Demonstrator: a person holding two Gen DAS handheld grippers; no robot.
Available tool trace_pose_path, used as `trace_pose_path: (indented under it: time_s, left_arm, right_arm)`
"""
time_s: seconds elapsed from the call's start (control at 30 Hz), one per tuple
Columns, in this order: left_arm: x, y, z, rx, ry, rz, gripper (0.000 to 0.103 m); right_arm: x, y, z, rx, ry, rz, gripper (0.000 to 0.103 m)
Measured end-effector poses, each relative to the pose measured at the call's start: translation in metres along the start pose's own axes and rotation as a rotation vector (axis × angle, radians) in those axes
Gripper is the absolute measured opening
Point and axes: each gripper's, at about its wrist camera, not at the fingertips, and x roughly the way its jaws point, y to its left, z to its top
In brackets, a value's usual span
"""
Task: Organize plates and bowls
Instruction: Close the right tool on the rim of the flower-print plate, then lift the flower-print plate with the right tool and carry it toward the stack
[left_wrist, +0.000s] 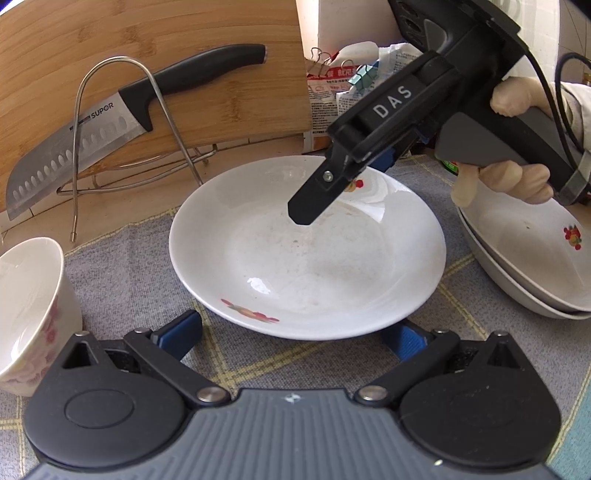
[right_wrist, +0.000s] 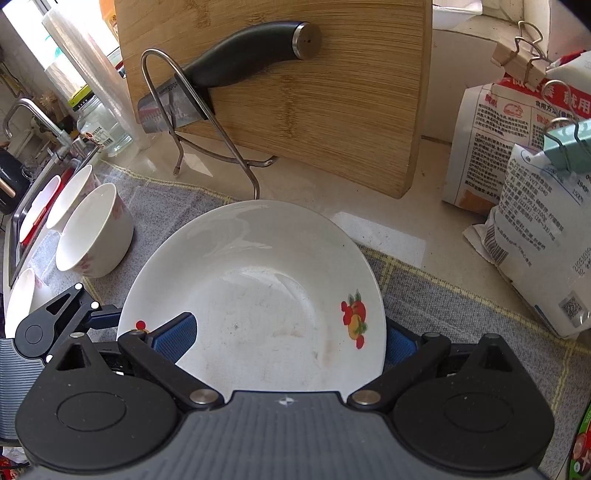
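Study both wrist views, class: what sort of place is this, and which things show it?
Most likely a home kitchen counter. A knife sits in a wire rack against a bamboo cutting board, a sink tap stands at the left, and plates and bowls rest on a grey cloth.

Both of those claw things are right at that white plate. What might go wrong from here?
1. The left gripper and the right gripper both straddle the plate, from opposite sides; pulling against each other might tip or drop it.
2. The knife stands in the wire rack just behind; a lifted plate may knock it.
3. The bowl sits close beside the left gripper and might get bumped.
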Motion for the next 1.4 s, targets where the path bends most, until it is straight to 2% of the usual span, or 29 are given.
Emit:
trace_pose_path:
  time_s: [0.73, 1.4]
  left_arm:
    - [-0.001, 0.003, -0.005, 0.043, -0.033, -0.04, 0.103]
    - [0.002, 0.003, -0.002, 0.068, -0.033, -0.067, 0.101]
  right_arm:
    - [0.008, -0.002, 0.013, -0.033, -0.002, 0.067, 0.103]
    - [0.007, -0.004, 0.013, -0.041, 0.003, 0.085, 0.102]
